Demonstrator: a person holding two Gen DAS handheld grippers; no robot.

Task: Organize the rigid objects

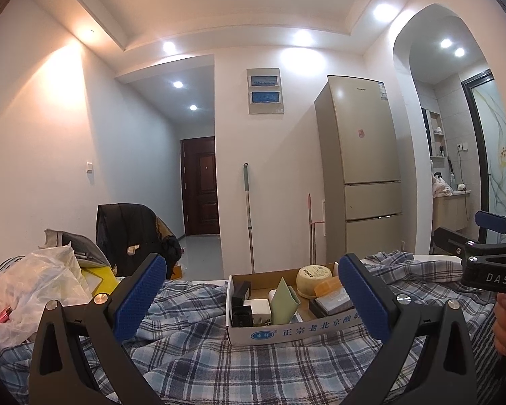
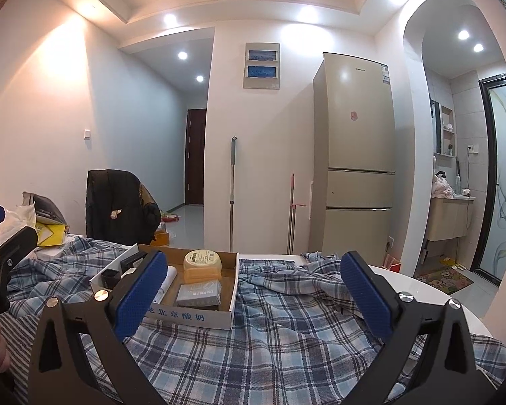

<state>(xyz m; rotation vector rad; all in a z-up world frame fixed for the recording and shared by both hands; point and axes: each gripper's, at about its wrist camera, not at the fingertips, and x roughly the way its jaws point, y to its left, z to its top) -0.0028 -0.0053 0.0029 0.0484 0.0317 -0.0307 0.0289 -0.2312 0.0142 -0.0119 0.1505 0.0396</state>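
both tongs spread wide here, nothing between the blue pads of either one. the left tongs (image 1: 253, 298) hang above the plaid cloth (image 1: 219, 364), framing the cardboard box (image 1: 286, 332) dead ahead without touching it. the right tongs (image 2: 254, 292) hover over the same cloth, gaping and empty, with the box off to their left side, its near corner behind the left pad.

inside the box: a round cream tub (image 1: 313, 280) at the back, an orange piece (image 1: 327, 285) just beside it, a grey packet (image 2: 199, 295) in front, a pale green object (image 1: 283, 302) leaning upright in the middle, a white block (image 1: 257, 305) and two small black boxes (image 1: 241, 303) along the left wall. the box sits on the cloth-covered white worktop (image 2: 421, 283).

left of it, a heap of plastic bags (image 1: 33, 287). a fridge (image 1: 364, 168) stands against the far wall, a mop (image 1: 249, 212) propped nearby.
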